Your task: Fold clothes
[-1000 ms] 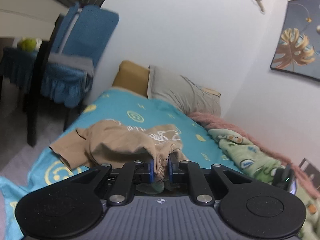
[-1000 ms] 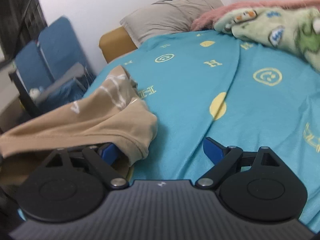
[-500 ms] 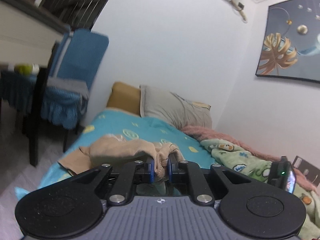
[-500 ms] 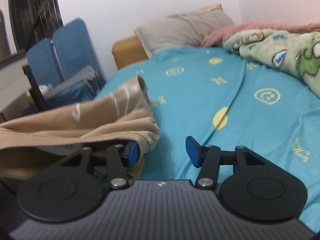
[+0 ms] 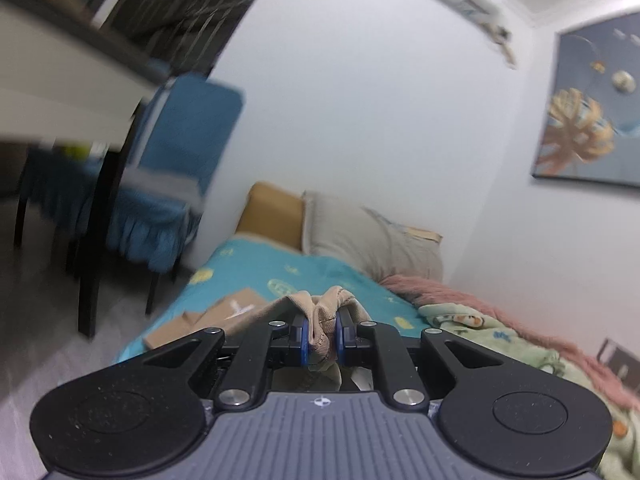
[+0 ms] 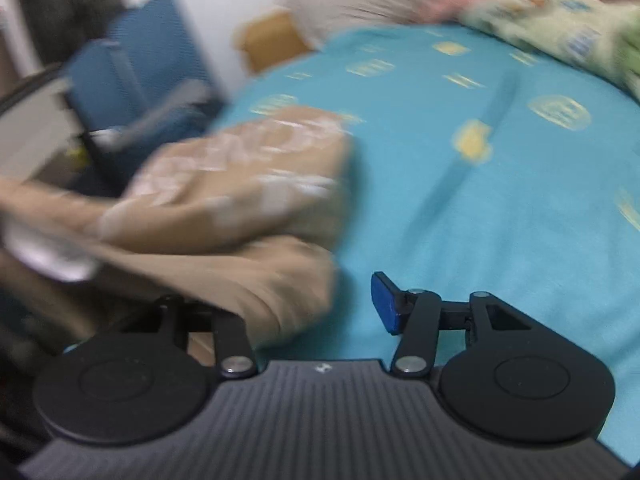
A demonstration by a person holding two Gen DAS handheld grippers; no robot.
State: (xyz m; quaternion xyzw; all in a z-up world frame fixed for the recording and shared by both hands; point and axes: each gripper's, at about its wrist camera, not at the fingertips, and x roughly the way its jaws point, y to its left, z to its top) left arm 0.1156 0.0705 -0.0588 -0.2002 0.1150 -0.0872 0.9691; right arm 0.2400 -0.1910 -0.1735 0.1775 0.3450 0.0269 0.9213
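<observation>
A tan garment with white print (image 6: pixel 248 184) hangs bunched over the left side of the teal bed (image 6: pixel 460 200). My left gripper (image 5: pixel 322 340) is shut on a bunched fold of the tan garment (image 5: pixel 326 320) and holds it raised above the bed (image 5: pixel 256 268). My right gripper (image 6: pixel 320 308) is open. The cloth drapes over its left finger and hides it. Its right blue pad (image 6: pixel 384 304) is bare. The right wrist view is blurred.
A grey pillow (image 5: pixel 368 236) and a tan cushion (image 5: pixel 272 216) lie at the head of the bed. A green patterned blanket (image 5: pixel 500 340) and a pink one (image 5: pixel 448 292) lie along the wall. A blue-covered chair (image 5: pixel 168 184) stands left of the bed.
My left gripper has lifted the garment higher, so the bed sits lower in its view. My right gripper's jaws have narrowed, and the cloth now covers its left finger.
</observation>
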